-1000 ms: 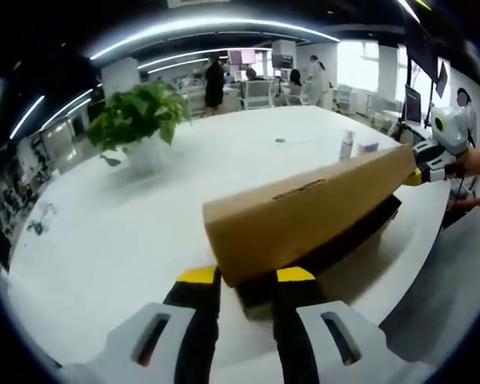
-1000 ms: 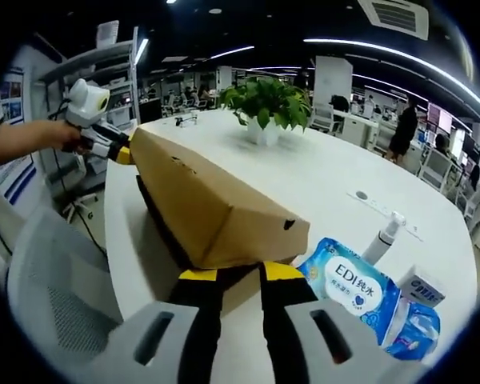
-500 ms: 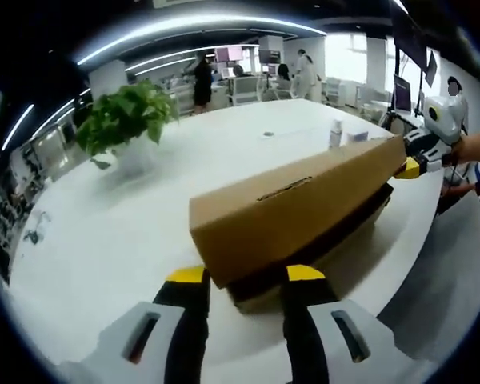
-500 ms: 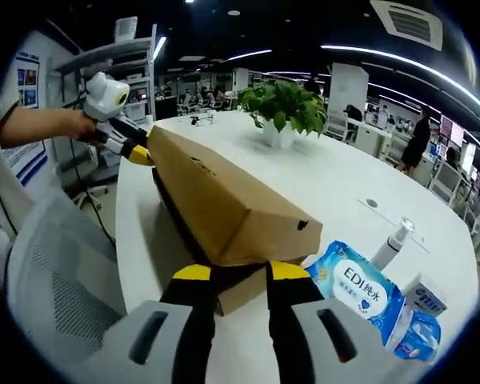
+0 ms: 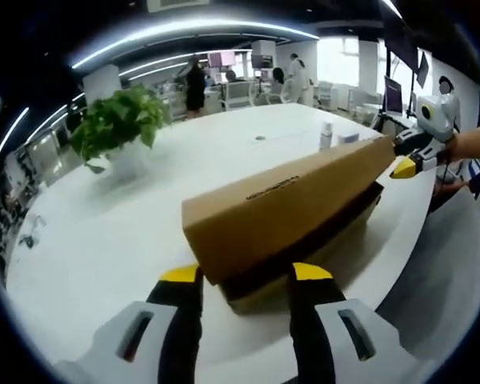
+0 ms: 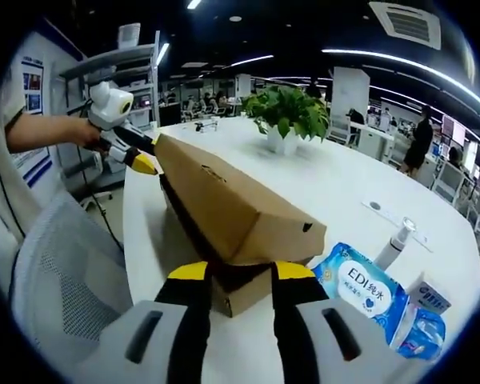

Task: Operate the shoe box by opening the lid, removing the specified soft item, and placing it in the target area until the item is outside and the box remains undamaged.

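A long cardboard shoe box (image 5: 304, 232) lies on a white table (image 5: 128, 240), its lid (image 5: 280, 204) tilted up over a dark gap. The box's long axis runs between the two tools. The left gripper (image 5: 244, 276) sits at one short end and the right gripper (image 6: 234, 272) at the other, both spread and gripping nothing (each about equally near). Beside the box lies a blue tissue pack (image 6: 364, 292) printed "EDI" with Chinese characters; other labels are unreadable.
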A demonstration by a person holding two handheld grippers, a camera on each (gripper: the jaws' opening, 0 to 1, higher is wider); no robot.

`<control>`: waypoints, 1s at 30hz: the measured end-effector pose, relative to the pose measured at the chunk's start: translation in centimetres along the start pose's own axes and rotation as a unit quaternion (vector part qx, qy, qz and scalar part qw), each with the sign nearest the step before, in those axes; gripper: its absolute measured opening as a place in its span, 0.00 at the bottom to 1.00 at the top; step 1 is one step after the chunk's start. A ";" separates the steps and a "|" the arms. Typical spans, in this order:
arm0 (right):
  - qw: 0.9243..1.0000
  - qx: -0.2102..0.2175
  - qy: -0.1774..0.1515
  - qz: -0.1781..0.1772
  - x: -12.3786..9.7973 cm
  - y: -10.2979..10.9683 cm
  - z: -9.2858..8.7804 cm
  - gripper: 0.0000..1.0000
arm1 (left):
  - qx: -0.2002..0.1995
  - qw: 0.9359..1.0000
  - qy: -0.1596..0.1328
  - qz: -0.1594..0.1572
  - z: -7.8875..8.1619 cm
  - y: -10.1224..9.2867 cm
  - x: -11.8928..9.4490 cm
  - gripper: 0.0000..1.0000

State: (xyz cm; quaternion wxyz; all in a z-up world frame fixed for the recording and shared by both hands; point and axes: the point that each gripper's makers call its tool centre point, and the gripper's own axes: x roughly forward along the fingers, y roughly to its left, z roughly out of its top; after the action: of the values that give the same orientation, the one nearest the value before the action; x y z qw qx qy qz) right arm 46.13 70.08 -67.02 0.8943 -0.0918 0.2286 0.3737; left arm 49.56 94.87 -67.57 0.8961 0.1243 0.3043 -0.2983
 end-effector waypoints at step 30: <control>0.998 0.058 0.020 0.020 0.9 0.9 -1.5 0.30 | -0.017 0.999 0.029 -0.027 -2.5 -0.6 0.7 0.41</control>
State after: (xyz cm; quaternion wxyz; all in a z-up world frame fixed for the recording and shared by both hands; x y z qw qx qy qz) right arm 45.50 70.77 -68.71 0.8857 -0.0427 0.2694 0.3757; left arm 48.48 95.05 -69.96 0.8807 0.1096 0.3379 -0.3132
